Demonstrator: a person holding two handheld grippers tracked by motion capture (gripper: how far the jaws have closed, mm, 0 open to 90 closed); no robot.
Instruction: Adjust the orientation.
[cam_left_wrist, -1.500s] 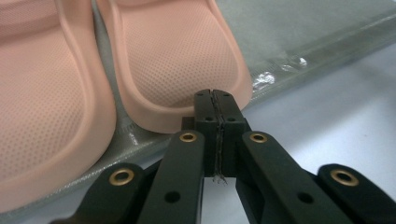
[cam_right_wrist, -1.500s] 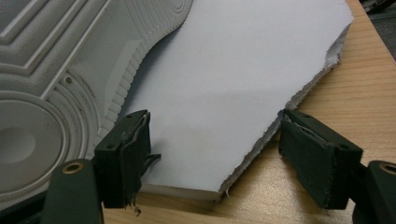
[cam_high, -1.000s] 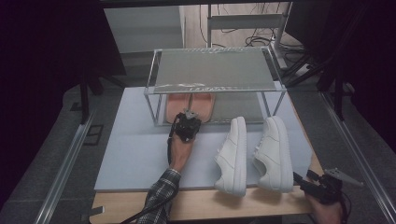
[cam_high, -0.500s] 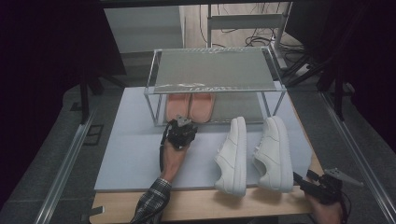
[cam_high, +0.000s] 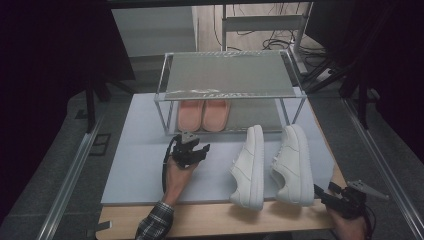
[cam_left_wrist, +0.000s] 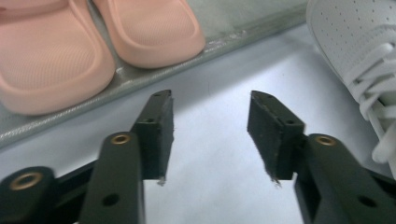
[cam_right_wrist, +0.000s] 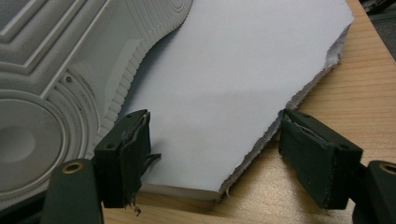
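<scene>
Hovering left gripper, fingers just opening, empty, near pink slippers, no readable writing

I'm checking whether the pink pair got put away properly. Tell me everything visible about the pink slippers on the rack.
The pair of pink closed-toe slippers stands side by side on the lower shelf of the clear two-tier rack, at its left end, rounded toes toward the person. They look like soft moulded foam with a finely textured upper. Both sit flat and upright, their sides close or touching, the toes at the shelf's front edge. Nothing grips them: the left gripper, jaws just opened and empty, is apart in front.
</scene>
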